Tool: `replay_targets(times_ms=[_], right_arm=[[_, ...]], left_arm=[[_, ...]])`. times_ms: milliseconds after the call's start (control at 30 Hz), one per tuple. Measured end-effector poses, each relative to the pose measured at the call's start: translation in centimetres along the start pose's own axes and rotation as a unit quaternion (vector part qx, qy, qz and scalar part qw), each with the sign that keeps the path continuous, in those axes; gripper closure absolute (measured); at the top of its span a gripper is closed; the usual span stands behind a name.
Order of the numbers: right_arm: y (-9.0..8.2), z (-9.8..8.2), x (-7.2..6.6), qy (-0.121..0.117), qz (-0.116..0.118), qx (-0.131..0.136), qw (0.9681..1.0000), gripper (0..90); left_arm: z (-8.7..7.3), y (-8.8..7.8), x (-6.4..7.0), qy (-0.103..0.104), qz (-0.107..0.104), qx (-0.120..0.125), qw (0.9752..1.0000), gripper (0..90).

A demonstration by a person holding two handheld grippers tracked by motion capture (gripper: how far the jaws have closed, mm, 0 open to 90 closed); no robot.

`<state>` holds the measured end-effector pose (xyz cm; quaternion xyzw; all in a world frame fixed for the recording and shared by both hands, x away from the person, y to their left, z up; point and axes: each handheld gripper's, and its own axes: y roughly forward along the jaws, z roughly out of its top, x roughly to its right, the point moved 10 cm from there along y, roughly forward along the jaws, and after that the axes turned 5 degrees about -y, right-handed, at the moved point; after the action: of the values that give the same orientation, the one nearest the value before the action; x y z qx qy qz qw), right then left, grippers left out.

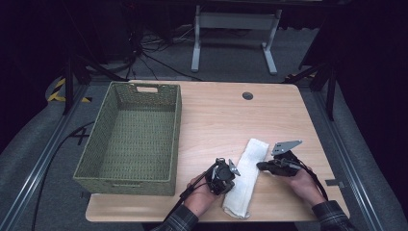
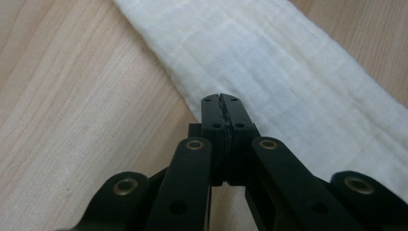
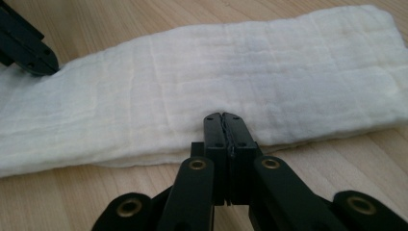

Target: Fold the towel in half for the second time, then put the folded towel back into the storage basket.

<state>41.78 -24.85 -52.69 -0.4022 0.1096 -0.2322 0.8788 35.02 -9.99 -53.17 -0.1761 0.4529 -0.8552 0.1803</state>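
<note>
A white folded cloth [image 1: 246, 175] lies lengthwise on the wooden table near its front edge. My left gripper [image 1: 232, 174] is at the cloth's left edge. In the left gripper view the left gripper [image 2: 222, 98] has its jaws pressed together with nothing between them, and its tips are over the border of the cloth [image 2: 288, 72]. My right gripper [image 1: 260, 166] points at the cloth's right edge. In the right gripper view the right gripper [image 3: 223, 116] is shut too, just in front of the long side of the cloth [image 3: 216, 67]. The left gripper's black tip [image 3: 29, 50] rests at the cloth's far side.
A green woven basket [image 1: 103, 132], nothing inside it, stands on the left part of the table [image 1: 226, 110]. A small round grommet [image 1: 247, 96] sits near the table's far edge. Bare wood lies between the basket and the cloth.
</note>
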Motion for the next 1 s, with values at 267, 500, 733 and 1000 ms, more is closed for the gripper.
replay_targets(times_ms=[267,500,733,1000], right_arm=[[1.2,1.3,0.1,-0.011,0.003,0.003,0.9999,89.7],[1.7,1.9,0.2,-0.016,0.007,0.004,0.9998,89.6],[1.7,1.9,0.2,-0.015,0.01,0.006,0.9998,89.6],[0.4,2.3,0.6,-0.004,0.012,0.032,0.9994,78.3]], left_arm=[[-0.3,0.1,1.5,0.012,-0.02,-0.003,0.9997,89.5],[-0.2,0.3,2.2,0.013,-0.028,0.004,0.9995,89.5],[0.0,0.5,2.5,0.007,-0.04,0.015,0.999,89.2],[0.0,-0.5,1.0,0.003,-0.028,0.03,0.9992,72.9]])
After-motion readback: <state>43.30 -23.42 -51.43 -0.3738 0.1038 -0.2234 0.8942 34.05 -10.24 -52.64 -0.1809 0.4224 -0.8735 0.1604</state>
